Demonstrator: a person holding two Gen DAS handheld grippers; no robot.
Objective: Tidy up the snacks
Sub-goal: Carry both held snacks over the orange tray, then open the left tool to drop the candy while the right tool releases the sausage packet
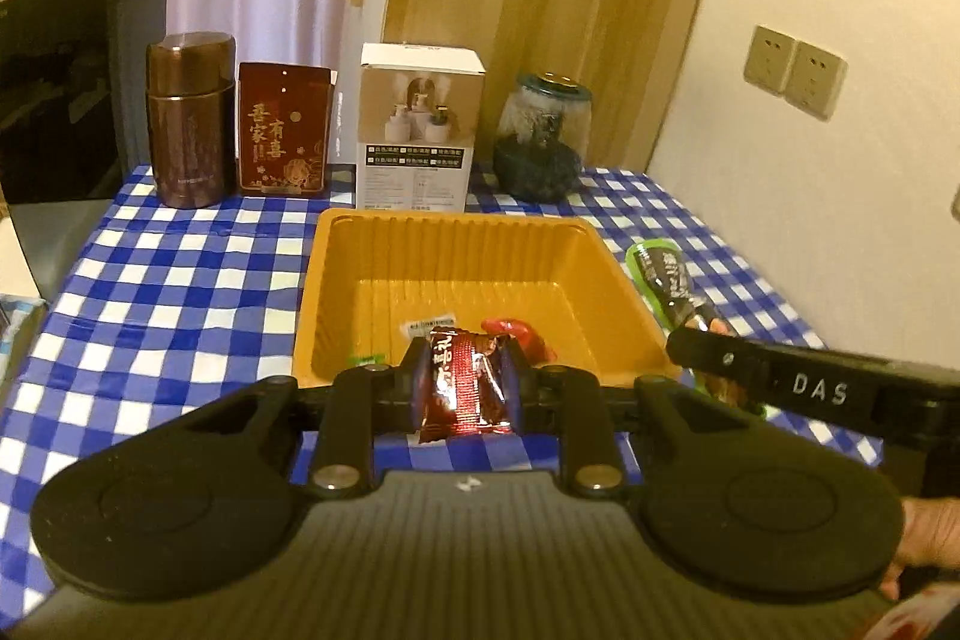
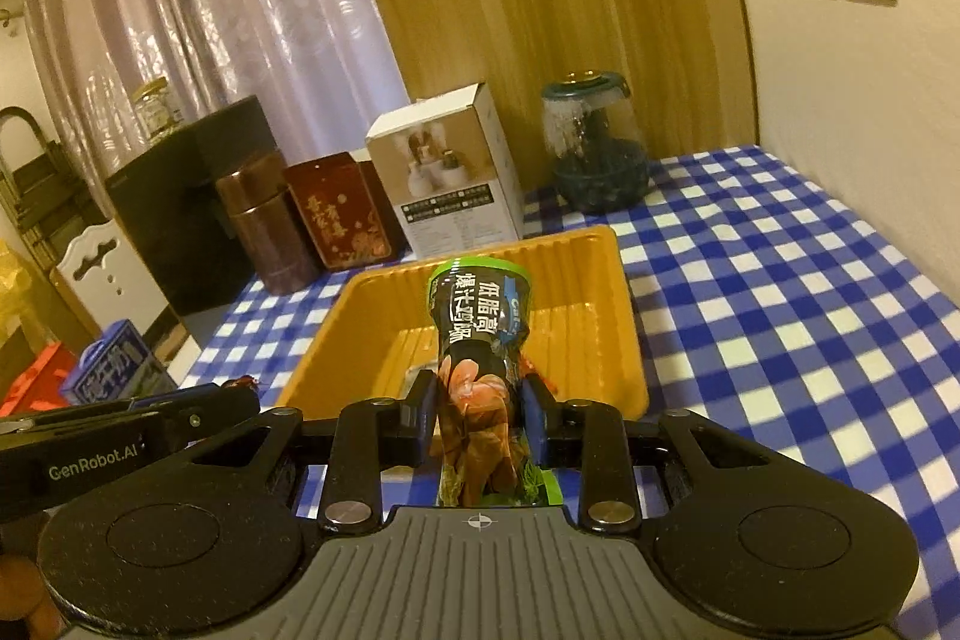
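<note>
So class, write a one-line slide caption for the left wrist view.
Left tool shut on a dark red snack packet, above the near edge of an orange tray on the blue checked tablecloth.

A blue-and-white checked cloth (image 1: 180, 280) is covering the table, and an orange tray (image 1: 336, 280) is sitting at centre frame. A dark red packet (image 1: 462, 382) is showing silver glints; a black pouch (image 2: 480, 334) is showing a green edge and white lettering. A brown tin (image 1: 189, 118) is standing upper left, beside a white box (image 1: 420, 124).
</note>
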